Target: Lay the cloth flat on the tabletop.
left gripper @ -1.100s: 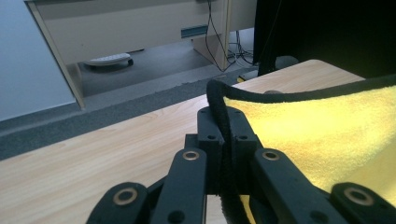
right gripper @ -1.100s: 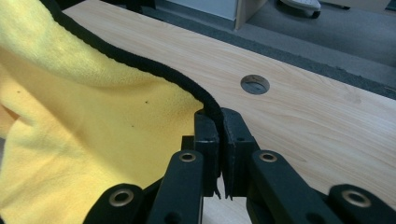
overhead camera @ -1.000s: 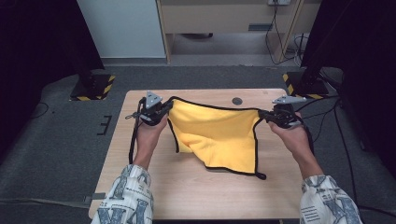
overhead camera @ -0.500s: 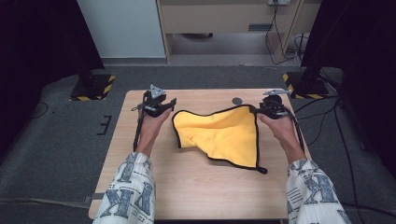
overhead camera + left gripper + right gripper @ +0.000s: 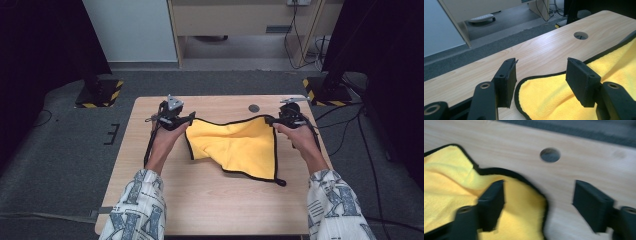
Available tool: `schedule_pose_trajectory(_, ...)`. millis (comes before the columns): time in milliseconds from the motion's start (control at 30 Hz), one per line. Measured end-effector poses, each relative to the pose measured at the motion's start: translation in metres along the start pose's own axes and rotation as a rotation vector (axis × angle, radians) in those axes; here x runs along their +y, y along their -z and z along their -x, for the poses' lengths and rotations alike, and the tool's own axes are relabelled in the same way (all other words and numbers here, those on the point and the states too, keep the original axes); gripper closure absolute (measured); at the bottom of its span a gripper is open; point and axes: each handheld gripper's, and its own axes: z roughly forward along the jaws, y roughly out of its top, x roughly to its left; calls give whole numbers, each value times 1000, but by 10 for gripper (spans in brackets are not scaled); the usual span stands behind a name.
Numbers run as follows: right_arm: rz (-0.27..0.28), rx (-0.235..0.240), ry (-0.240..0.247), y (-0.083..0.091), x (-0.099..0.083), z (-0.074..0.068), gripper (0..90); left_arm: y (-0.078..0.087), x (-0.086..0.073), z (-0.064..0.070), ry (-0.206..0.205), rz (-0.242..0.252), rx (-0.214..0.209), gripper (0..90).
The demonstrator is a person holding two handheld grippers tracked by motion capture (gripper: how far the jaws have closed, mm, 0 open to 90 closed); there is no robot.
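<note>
A yellow cloth with black trim lies rumpled on the wooden table. My left gripper is at the cloth's far left corner. In the left gripper view, this gripper is open and the cloth's rounded corner lies flat on the table between the jaws. My right gripper is at the far right corner. The blurred right gripper view shows that gripper open, its left jaw over the cloth and its right jaw over bare wood.
A round cable hole sits in the table near the far edge, between the grippers. Black stands with yellow-striped bases flank the table. Cables trail off to the right.
The right gripper moved left, slackening the cloth's far edge. Both grippers have opened and let go of the corners, and the cloth now rests on the table.
</note>
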Motion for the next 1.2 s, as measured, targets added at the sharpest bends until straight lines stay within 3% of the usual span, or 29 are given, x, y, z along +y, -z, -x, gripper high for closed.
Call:
schedule_pose_trajectory(67, -4, -5, 17, -6, 0, -3, 216, 1, 0, -1, 4, 2, 3, 413)
schedule_pose_trajectory(167, 22, -29, -8, -10, 0, -4, 207, 3, -2, -4, 6, 1, 4, 413)
schedule_pose_trajectory(367, 39, -44, -12, 0, 0, -2, 246, 9, -7, -6, 11, -9, 8, 410)
schedule_pose_trajectory(900, 109, 40, -1, 35, -16, -19, 343, 29, -17, 3, 38, -2, 1, 333)
schedule_pose_trajectory(1000, 100, 42, 11, 40, -19, -22, 345, 32, -18, 7, 40, 3, -2, 295)
schedule_pose_trajectory(1200, 130, 63, 36, 52, -22, -31, 374, 38, -20, 14, 23, 24, -15, 332)
